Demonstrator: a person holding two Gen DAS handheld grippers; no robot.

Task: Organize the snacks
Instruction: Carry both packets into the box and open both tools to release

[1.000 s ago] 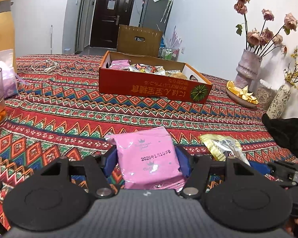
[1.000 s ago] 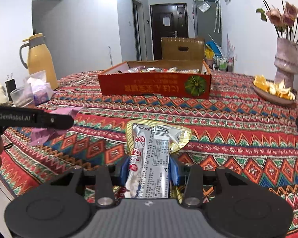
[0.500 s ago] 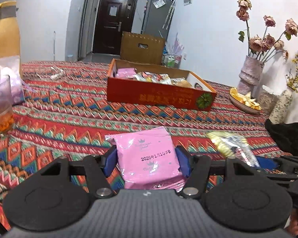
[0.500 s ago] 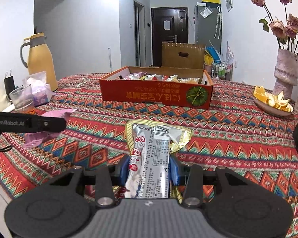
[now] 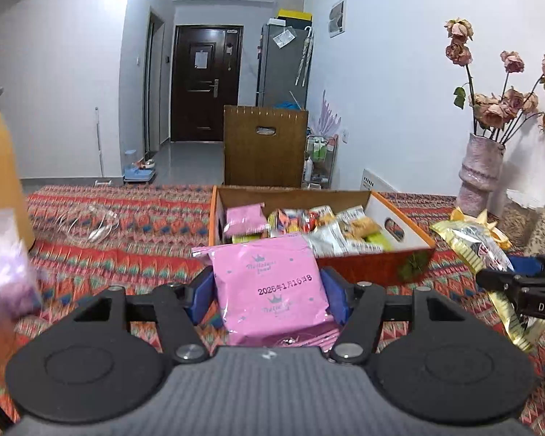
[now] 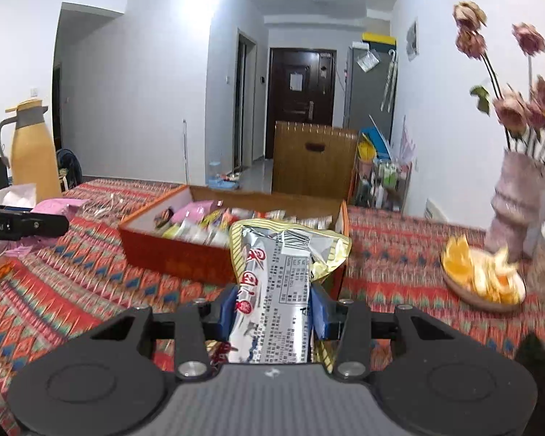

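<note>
My left gripper (image 5: 269,296) is shut on a pink snack packet (image 5: 269,287) and holds it in the air just short of the orange cardboard box (image 5: 374,265), which holds several snack packs (image 5: 309,221). My right gripper (image 6: 272,307) is shut on a silver and gold snack bag (image 6: 276,290), raised in front of the same box (image 6: 174,258). The right gripper and its bag also show at the right edge of the left wrist view (image 5: 483,254). The left gripper's finger shows at the left of the right wrist view (image 6: 21,223).
The table has a red patterned cloth (image 6: 54,290). A yellow jug (image 6: 32,149) and a plastic bag stand at the left. A dish of orange slices (image 6: 483,279) and a pink vase with dried roses (image 6: 516,210) stand at the right. A wooden chair back (image 5: 265,145) is behind the box.
Both grippers have lifted their packets off the table and moved forward toward the box, which now looks nearer and is seen from higher up. Both stay shut.
</note>
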